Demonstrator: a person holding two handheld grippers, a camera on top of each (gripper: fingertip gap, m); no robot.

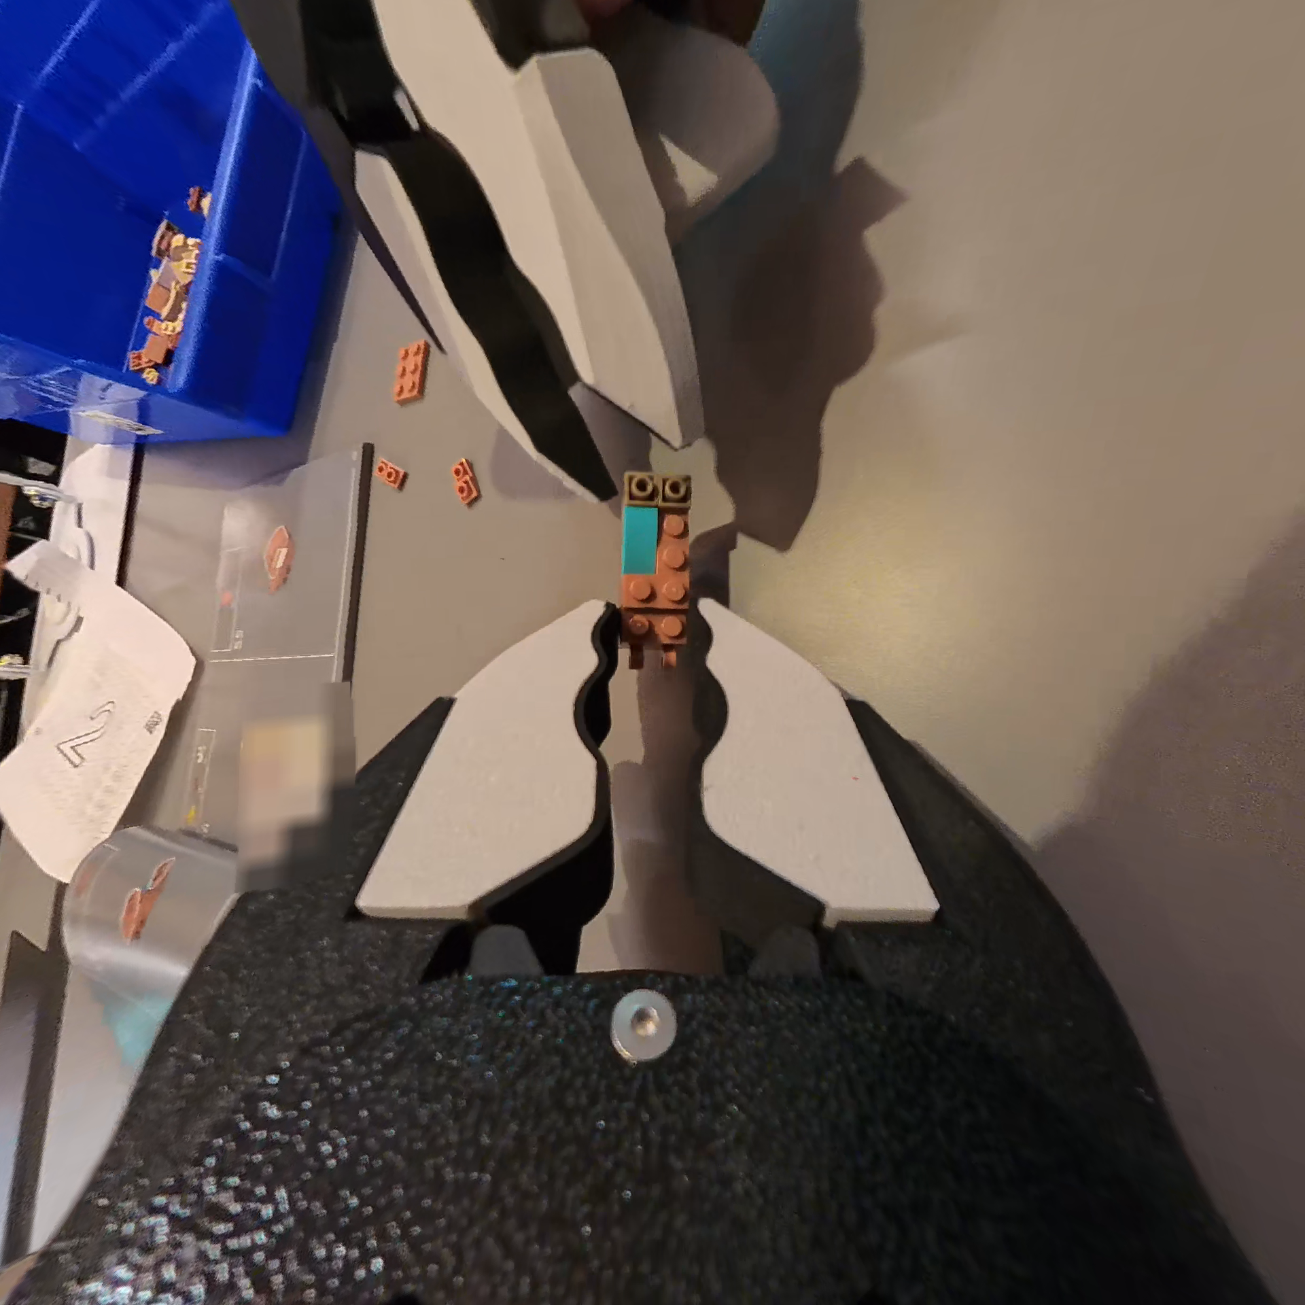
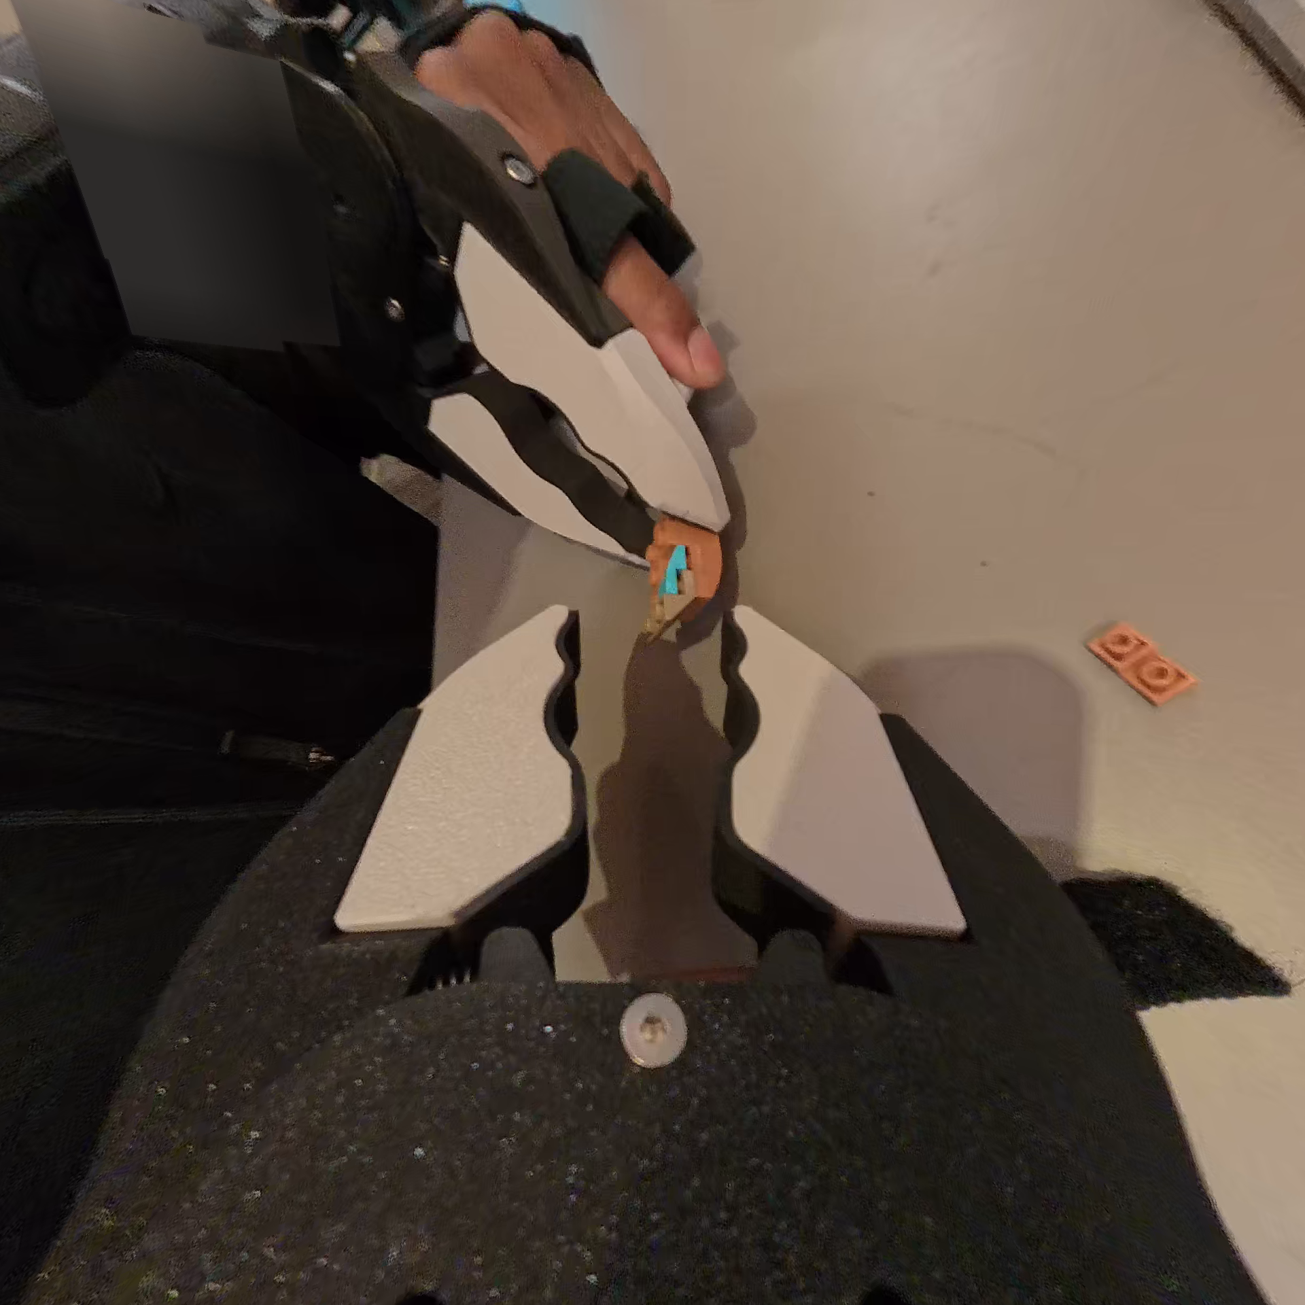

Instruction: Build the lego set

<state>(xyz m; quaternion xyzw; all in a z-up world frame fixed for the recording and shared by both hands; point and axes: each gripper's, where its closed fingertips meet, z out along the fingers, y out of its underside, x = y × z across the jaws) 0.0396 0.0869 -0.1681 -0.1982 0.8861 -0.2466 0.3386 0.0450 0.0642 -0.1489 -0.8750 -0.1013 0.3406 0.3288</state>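
My left gripper (image 1: 653, 616) is shut on the near end of a small brick assembly (image 1: 655, 565) of brown plates, with a teal tile and two olive studded pieces at its far end. It holds the assembly above the grey table (image 1: 988, 353). In the right wrist view the left gripper (image 2: 681, 526) comes in from the upper left with the assembly (image 2: 688, 558) pinched at its tips. My right gripper (image 2: 653, 621) is open. The assembly's olive tip hangs just ahead of its fingertips, and neither pad touches it. The right gripper's fingers (image 1: 635, 395) also show at the top of the left wrist view.
A blue bin (image 1: 141, 212) with several brick pieces stands at the far left. Loose brown plates (image 1: 412, 371) (image 1: 390, 473) (image 1: 464, 481) lie near an open booklet (image 1: 282, 565), with a white paper bag (image 1: 92, 741) and a clear plastic bag (image 1: 134, 911) near it. Another brown plate (image 2: 1140, 671) lies to the right.
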